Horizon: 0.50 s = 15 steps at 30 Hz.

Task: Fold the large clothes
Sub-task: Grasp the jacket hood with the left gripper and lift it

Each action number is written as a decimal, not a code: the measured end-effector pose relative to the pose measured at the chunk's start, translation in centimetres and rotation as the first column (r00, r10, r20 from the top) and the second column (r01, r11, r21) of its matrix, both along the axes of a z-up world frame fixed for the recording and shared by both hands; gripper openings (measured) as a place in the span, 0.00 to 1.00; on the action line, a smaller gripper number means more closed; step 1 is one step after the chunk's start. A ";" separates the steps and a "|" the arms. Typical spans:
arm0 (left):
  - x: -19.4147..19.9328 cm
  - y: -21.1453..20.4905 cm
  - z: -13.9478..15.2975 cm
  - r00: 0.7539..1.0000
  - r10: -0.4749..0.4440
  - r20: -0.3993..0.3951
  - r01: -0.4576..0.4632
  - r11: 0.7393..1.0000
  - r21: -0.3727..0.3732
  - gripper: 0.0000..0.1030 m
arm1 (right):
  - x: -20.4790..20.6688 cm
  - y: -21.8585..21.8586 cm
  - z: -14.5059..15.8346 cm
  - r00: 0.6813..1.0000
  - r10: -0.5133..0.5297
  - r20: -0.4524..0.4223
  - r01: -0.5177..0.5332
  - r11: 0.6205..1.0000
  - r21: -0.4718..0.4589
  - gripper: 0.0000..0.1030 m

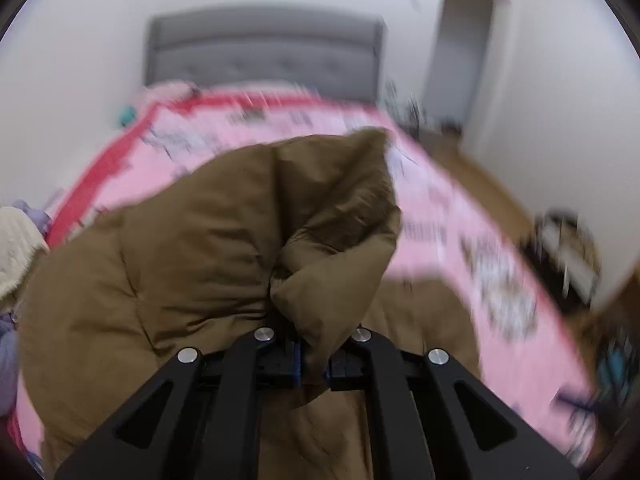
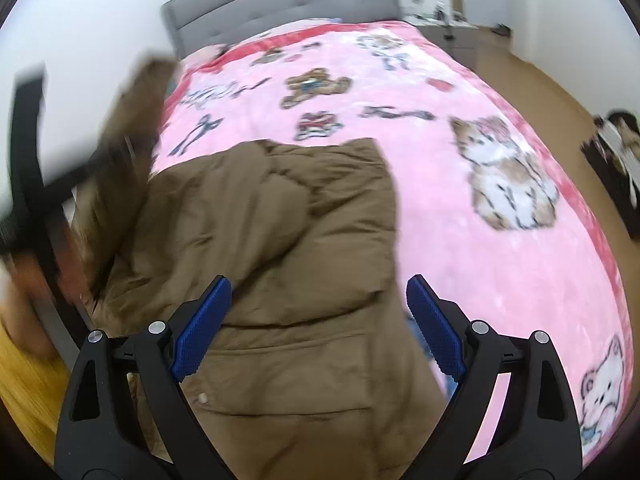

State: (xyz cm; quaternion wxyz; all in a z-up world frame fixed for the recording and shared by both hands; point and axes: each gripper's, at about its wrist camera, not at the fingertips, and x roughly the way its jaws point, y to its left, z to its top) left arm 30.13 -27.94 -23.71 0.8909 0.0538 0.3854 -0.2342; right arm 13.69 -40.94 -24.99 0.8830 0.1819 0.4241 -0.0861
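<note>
A large brown padded jacket (image 2: 280, 240) lies on a bed with a pink cartoon blanket (image 2: 440, 80). My left gripper (image 1: 314, 360) is shut on a bunched fold of the jacket (image 1: 224, 232) and holds it lifted above the bed. In the right wrist view the left gripper shows as a blurred black shape (image 2: 36, 184) at the left, with raised brown fabric beside it. My right gripper (image 2: 320, 328) is open with blue pads (image 2: 204, 328), hovering over the jacket's lower part and holding nothing.
A grey padded headboard (image 2: 280, 0) stands at the far end against a white wall. Wooden floor (image 2: 560, 92) runs along the bed's right side, with dark objects (image 2: 616, 152) on it. A cream and lilac pile of clothes (image 1: 16, 248) sits at the left.
</note>
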 end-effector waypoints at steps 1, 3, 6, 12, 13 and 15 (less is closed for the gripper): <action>-1.4 -0.6 -1.6 1.000 -0.017 -0.026 0.018 1.000 0.020 0.07 | 0.0 -0.3 -0.1 1.000 -0.009 0.003 0.009 1.000 0.000 0.83; -3.7 -1.3 -4.3 0.998 -0.051 -0.048 0.055 0.995 0.086 0.07 | -0.2 -1.2 -0.4 1.000 -0.017 0.015 0.017 1.000 -0.007 0.83; -5.8 -2.4 -6.2 0.994 -0.105 -0.010 0.105 0.979 0.173 0.07 | -0.1 -1.6 -0.6 1.000 0.002 0.025 -0.002 1.000 -0.016 0.83; -7.3 -2.4 -6.4 0.975 -0.199 0.097 0.165 0.947 0.277 0.13 | 1.9 -0.6 -0.5 0.995 0.085 0.055 -0.084 0.996 -0.025 0.83; -7.3 -1.5 -5.6 0.973 -0.206 0.102 0.174 0.951 0.255 0.16 | 2.6 -0.4 -0.3 0.992 0.107 0.068 -0.106 0.994 -0.019 0.83; -7.8 0.4 -4.1 0.968 -0.224 0.114 0.197 0.958 0.210 0.42 | 4.4 0.0 0.4 0.978 0.177 0.107 -0.179 0.984 0.016 0.83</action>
